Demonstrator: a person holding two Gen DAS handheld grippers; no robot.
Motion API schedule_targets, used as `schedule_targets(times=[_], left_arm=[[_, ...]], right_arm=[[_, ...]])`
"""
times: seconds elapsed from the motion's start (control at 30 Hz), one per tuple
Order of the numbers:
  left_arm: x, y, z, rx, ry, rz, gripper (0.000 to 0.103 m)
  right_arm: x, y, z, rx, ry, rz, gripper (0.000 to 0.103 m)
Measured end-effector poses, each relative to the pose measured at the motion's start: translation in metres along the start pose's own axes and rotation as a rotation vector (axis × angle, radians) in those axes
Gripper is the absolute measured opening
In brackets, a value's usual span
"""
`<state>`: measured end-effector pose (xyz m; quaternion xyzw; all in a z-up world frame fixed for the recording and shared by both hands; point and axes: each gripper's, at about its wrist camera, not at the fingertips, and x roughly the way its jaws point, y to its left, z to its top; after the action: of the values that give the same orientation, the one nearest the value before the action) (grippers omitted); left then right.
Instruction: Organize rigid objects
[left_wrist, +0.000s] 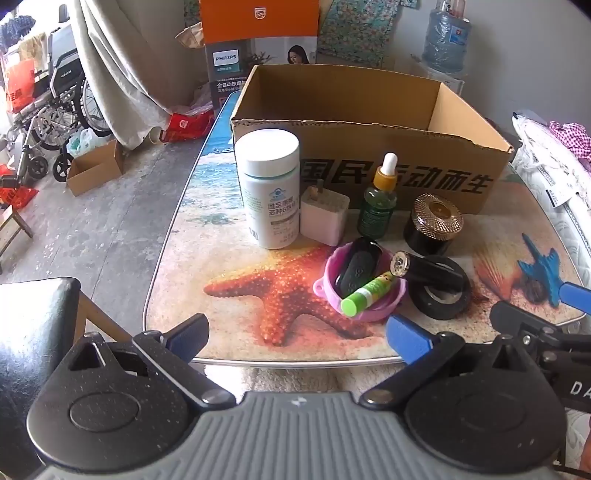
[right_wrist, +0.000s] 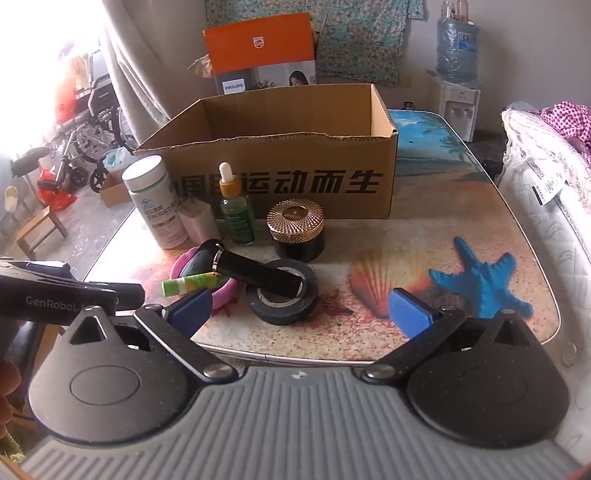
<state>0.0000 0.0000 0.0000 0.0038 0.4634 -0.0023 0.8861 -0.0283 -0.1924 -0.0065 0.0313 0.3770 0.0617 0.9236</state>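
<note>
Left wrist view: the left gripper (left_wrist: 297, 338) is hovering at the near table (left_wrist: 177, 236) edge, jaws spread wide, nothing between them. The right gripper (right_wrist: 301, 314) is doing likewise, also empty. Nothing appears packed yet; the cardboard box (left_wrist: 399, 177) is standing open at the back, looking empty.

Items are waiting in front of it: white bottle (left_wrist: 267, 188), charger plug (left_wrist: 324, 218), dropper bottle (left_wrist: 378, 201), gold-lidded jar (left_wrist: 433, 225), pink dish (left_wrist: 360, 284) holding a green tube (left_wrist: 365, 293) and a dark fob, and a black cylinder (left_wrist: 428, 271) lying across a tape roll (left_wrist: 441, 290).

Judgement: I'd be starting with an upright, free-standing piece, pinching the bottle across its body and lifting it straight so the plug touching it isn't toppling.

Writing: "PHILIPS" on the orange carton (left_wrist: 258, 48); bold Chinese characters on the box front; "GenRobot" on the other gripper.
</note>
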Motion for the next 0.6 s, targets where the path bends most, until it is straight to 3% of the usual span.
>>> schedule_targets(times=[0.6], left_arm=[[0.005,0.004,0.001,-0.001,0.010,0.026,0.103]], right_arm=[[0.008,0.003,0.005,-0.021,0.025,-0.017,0.102]])
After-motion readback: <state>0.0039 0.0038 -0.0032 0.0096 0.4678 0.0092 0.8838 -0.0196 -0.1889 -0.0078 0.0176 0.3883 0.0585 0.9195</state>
